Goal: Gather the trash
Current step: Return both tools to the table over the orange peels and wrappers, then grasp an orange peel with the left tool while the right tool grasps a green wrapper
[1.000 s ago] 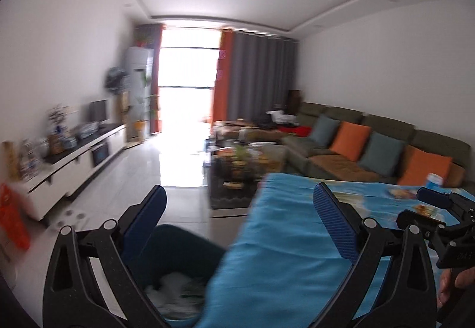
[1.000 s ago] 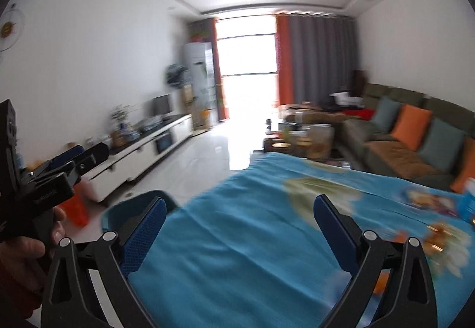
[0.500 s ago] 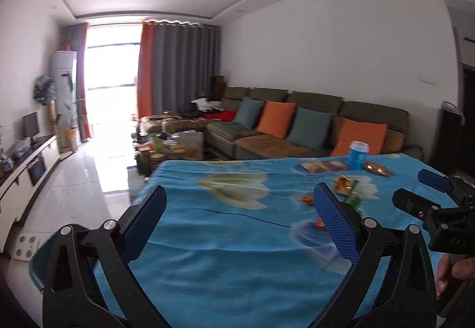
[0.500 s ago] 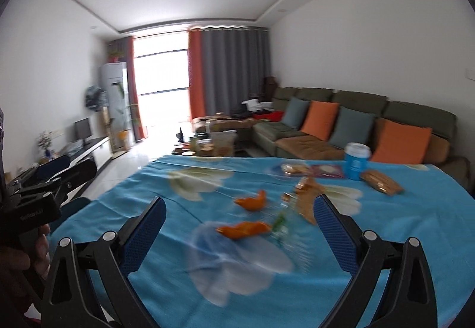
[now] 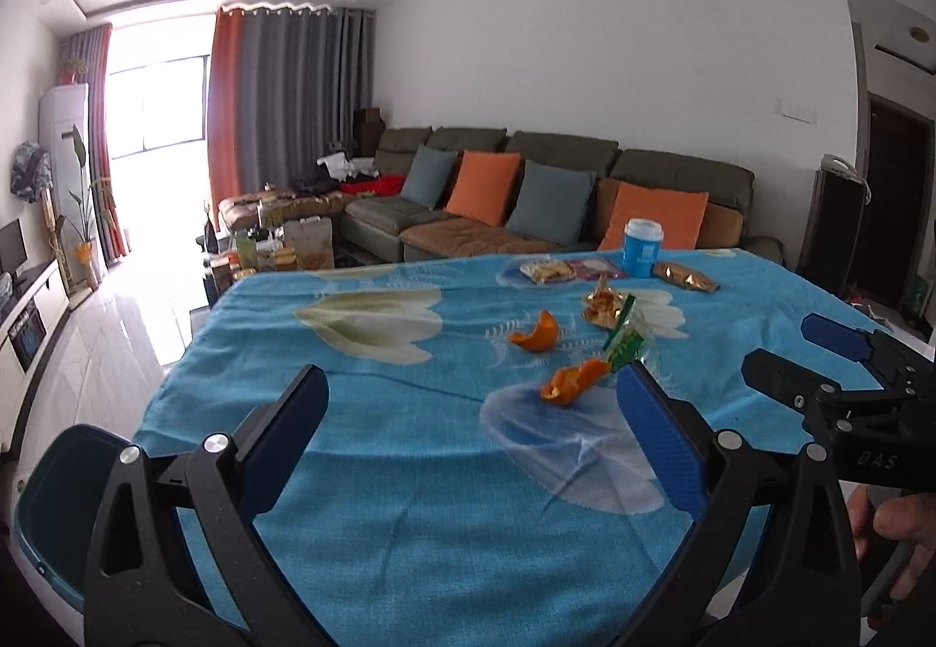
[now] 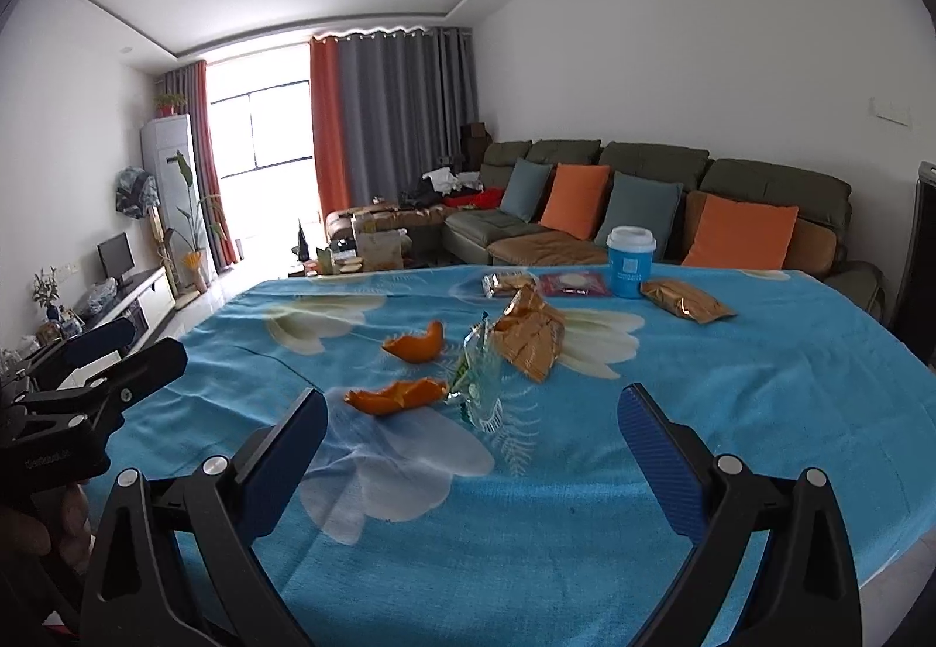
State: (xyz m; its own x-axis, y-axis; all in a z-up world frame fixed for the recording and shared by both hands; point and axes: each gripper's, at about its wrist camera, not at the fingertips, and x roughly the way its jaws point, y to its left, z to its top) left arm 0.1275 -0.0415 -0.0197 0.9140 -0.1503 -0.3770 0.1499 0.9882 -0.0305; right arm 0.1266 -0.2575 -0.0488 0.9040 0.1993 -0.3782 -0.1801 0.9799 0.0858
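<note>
On the blue flowered tablecloth lie two orange peels, one near and one farther, a clear green-printed wrapper and a crumpled gold snack bag. They also show in the left wrist view: near peel, far peel, wrapper. My right gripper is open and empty, short of the near peel and wrapper. My left gripper is open and empty over the cloth's near left part. A dark teal bin stands at the table's left corner.
At the table's far side stand a blue paper cup, a gold packet, a biscuit pack and a maroon packet. A sofa with orange and grey cushions lies behind. A TV bench runs along the left wall.
Both views have swung right from the floor and bin onto the table. The peels, wrapper and snack bag have come into view and closer. Both grippers stay open.
</note>
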